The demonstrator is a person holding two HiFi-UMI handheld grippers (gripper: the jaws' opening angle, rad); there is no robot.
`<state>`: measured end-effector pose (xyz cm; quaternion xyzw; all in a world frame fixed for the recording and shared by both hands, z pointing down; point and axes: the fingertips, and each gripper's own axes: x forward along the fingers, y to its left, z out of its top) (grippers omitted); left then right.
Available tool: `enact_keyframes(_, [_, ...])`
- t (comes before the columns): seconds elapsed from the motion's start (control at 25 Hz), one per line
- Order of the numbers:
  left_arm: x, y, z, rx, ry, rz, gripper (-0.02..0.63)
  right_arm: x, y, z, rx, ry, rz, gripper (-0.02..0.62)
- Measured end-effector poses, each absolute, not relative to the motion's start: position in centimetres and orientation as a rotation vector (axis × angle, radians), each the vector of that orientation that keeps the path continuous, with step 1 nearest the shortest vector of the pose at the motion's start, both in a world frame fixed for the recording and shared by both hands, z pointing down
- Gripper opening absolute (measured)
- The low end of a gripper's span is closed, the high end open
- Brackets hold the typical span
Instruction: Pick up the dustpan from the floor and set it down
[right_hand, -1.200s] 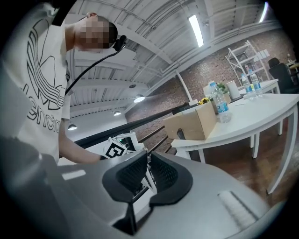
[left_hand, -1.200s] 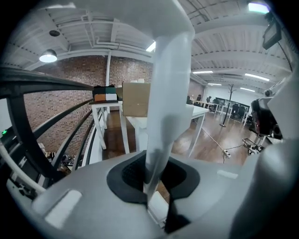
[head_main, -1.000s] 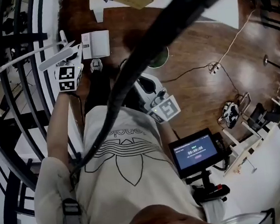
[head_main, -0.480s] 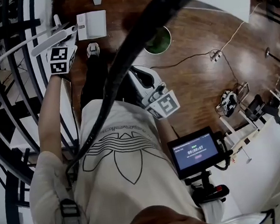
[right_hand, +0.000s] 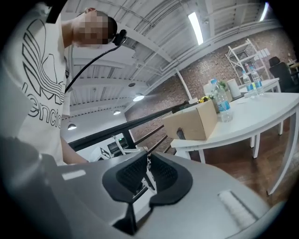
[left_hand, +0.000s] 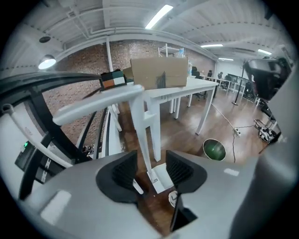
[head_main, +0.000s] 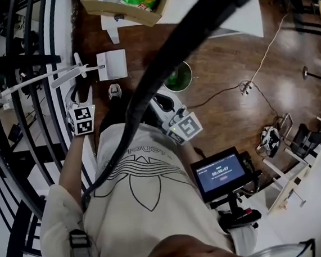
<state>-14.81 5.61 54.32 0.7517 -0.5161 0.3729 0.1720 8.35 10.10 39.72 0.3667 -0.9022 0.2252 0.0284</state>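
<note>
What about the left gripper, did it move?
Yes. Measured against the bin, the left gripper drew back toward the person, away from the dustpan; its jaws are opening, gripping nothing.

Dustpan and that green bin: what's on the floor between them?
Only bare wooden floor lies between the dustpan and the green bin, in the head view. A black cable near the camera covers part of the stretch.
</note>
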Motion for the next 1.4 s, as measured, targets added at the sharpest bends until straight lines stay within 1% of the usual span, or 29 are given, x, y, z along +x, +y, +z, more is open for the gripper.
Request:
enact_keyframes(0.04, [-14.1, 6.2, 53.7, 2.193, -1.461, 1.012, 0.145, 8.4, 9.7, 39.9, 1.133, -2.794, 0.679, 0.028])
enact_keyframes(0.08, [-12.8, 6.5, 52.8, 2.286, -1.43, 0.943, 0.021, 8.3, 9.1, 40.1, 1.134, -2.806, 0.662, 0.02])
enact_keyframes(0.16, [-8.8, 7.0, 50.0, 2.489, -1.287, 0.787, 0.02, 8.2, 8.4, 39.9, 1.125, -2.826, 0.632, 0.005])
enact_keyframes(0.32, [-1.1, 6.4, 44.8, 2.692, -1.047, 0.553, 0.02, 8.3, 8.1, 39.7, 1.053, -2.837, 0.634, 0.003])
enact_keyframes(0.48, [2.7, 4.3, 41.7, 2.678, -0.952, 0.289, 0.02, 8.5, 7.6, 40.1, 1.009, -2.823, 0.539, 0.001])
enact_keyframes(0.64, [4.4, 2.9, 39.8, 2.612, -0.946, 0.168, 0.02, 9.2, 6.8, 39.4, 1.011, -2.826, 0.514, 0.002])
enact_keyframes(1.04, [5.3, 3.9, 39.8, 2.665, -0.931, 0.263, 0.02, 9.3, 5.9, 38.3, 1.082, -2.828, 0.448, 0.0])
enact_keyframes(1.4, [4.7, 3.3, 39.0, 2.675, -0.966, 0.245, 0.02, 8.3, 5.3, 38.5, 1.056, -2.88, 0.357, 0.0])
